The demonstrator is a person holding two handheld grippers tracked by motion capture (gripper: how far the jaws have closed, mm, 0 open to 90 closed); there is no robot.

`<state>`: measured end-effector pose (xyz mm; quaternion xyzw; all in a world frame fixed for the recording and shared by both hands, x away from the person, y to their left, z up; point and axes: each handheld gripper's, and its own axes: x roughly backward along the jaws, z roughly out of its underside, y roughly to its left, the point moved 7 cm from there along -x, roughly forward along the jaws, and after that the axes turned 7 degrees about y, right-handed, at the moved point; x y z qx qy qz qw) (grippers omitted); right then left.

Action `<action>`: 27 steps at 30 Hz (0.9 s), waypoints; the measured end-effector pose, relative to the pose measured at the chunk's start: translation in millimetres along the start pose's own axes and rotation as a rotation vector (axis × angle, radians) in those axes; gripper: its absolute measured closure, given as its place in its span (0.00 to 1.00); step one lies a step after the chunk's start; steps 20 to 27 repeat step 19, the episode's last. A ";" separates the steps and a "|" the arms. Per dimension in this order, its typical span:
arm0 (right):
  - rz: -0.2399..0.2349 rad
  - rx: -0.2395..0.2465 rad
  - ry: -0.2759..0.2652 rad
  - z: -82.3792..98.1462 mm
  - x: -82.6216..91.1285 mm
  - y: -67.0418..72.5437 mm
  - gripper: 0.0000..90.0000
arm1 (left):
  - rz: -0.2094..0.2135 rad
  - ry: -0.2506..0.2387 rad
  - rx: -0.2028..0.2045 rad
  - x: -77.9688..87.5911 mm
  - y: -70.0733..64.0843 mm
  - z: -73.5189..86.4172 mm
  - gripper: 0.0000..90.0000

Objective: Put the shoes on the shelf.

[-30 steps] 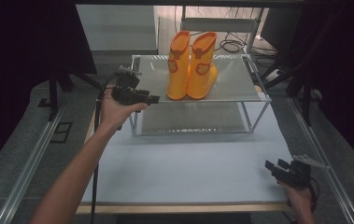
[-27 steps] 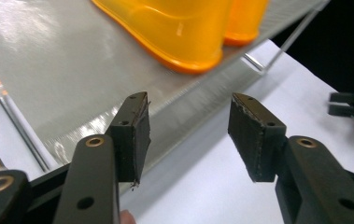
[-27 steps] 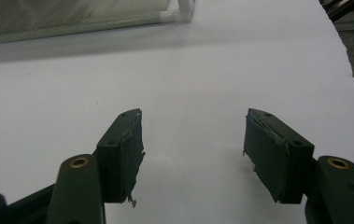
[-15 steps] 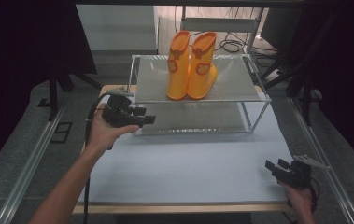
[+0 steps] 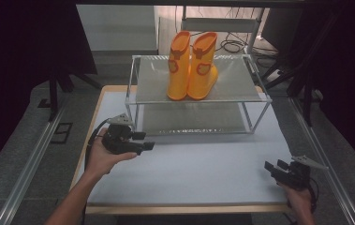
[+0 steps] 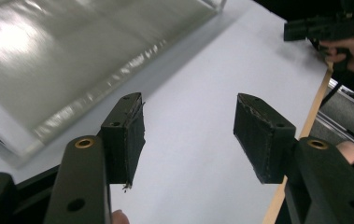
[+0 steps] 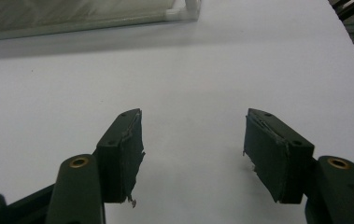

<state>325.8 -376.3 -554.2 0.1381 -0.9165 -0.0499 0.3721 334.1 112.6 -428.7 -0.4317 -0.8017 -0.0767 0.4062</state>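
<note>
**Boots on the rack, both tools wide and empty**

The white surface [image 5: 203, 173] carries a two-tier rack [image 5: 198, 93] at its far side. On the top shelf a pair of orange boots [image 5: 191, 65] is stood upright, touching side by side, long axes vertical. The boots lie forward and to the right of the left tool [image 5: 140, 140], which is the nearer one and is held level near the rack's front left corner, pointing right. The right tool [image 5: 274, 168] rests low at the near right corner, well apart from them. Both tools' jaws are spread wide, with nothing between.
</note>
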 end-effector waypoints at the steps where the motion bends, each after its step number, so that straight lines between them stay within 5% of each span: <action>1: 0.000 0.001 0.000 0.0 0.0 0.1 0.41 | 0.001 0.005 0.001 -2.6 -0.2 3.6 0.48; 8: -0.001 0.000 0.000 0.2 -0.3 0.0 0.41 | 0.013 0.037 0.027 -18.7 2.9 21.0 0.47; 27: 0.000 0.006 -0.014 -2.7 1.5 4.0 0.41 | 0.001 0.029 0.027 -23.6 2.5 23.3 0.46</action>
